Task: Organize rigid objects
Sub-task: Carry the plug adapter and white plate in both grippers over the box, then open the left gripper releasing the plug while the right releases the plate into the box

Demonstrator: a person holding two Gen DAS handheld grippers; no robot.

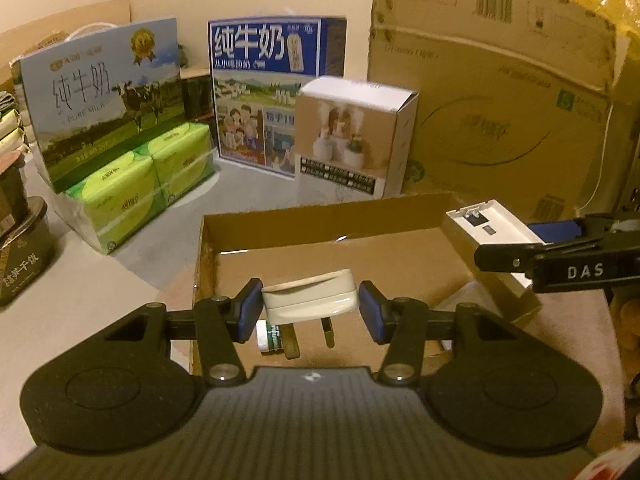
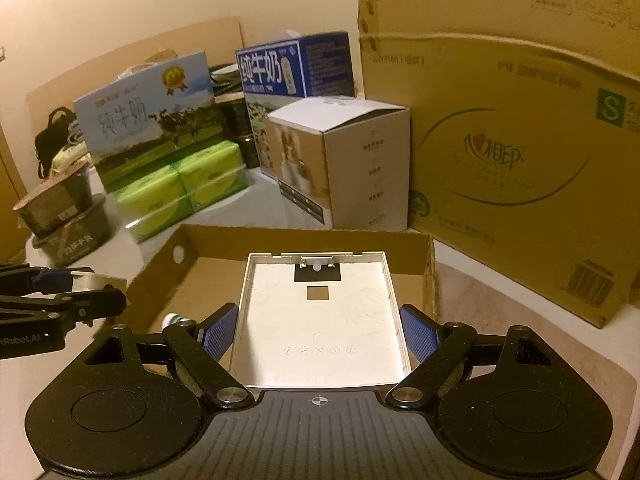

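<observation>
Cardboard is the landmark here: a shallow open tray lies in front of both grippers, and both loads hang above it. The left gripper is narrowed on a white plug, its blue pads pressing the plug's two sides, the brass pins pointing down toward the tray floor. The right gripper stands much wider, clamped on the long edges of a white cover, a flat plastic shell with its hollow side up, held over the tray's right half.

On the tray floor, near the front wall under the plug, lies a small bottle with a white cap; nothing else in the tray can be made out.

The step in hand looks like setting both pieces down inside the tray. To do it well, I would lower the plug toward the tray's back-left part, clear of the bottle, so the pins do not come down on it. Tipping the plug onto its flat face before release should stop it toppling off its pins. The cover is wide and shallow; it should go down level, close to the tray's right wall, so that it takes little room and does not catch a corner on the rim.

The two grippers sit close together over the tray, so lowering one at a time seems safer. Release only once each piece rests on the floor.
</observation>
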